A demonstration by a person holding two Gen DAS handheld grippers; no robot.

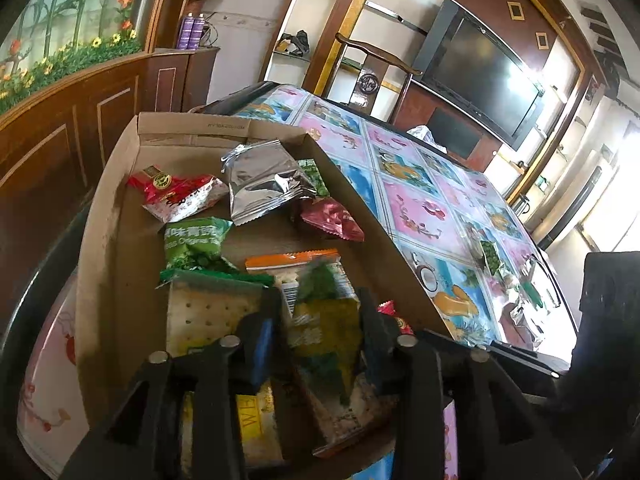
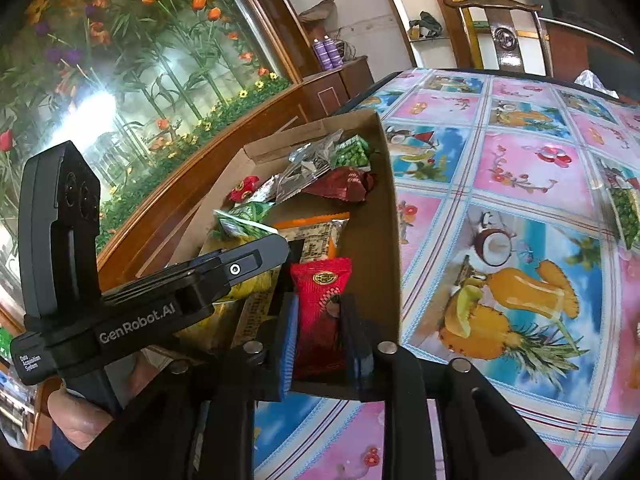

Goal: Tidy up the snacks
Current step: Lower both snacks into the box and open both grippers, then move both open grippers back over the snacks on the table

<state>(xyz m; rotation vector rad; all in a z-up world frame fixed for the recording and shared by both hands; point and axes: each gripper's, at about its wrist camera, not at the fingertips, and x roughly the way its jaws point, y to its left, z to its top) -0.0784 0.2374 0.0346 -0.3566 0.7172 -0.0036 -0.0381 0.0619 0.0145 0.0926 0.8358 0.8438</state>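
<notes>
The left gripper (image 1: 316, 316) hangs over the near end of the cardboard box (image 1: 104, 216), its jaws parted around a green-and-yellow snack packet (image 1: 328, 344) that stands between them; the blurred packet looks loose, with a gap at the pads, so the grip reads as released. Just left of it lies a cracker pack (image 1: 204, 312), and farther in sit a green pea packet (image 1: 192, 244), a red sachet (image 1: 176, 192) and a silver foil pouch (image 1: 264, 176). The right gripper (image 2: 320, 320) reaches over the box's near right corner with a red mesh-print packet (image 2: 322, 304) between its fingers; the blue pad (image 2: 290, 344) on the left lies against it, the right one stands slightly off, so it too seems let go. The box rests on a table with a fruit-print cloth (image 2: 520, 200). To the right, well apart from the box, a green pea packet (image 2: 626, 216) remains on the cloth.
</notes>
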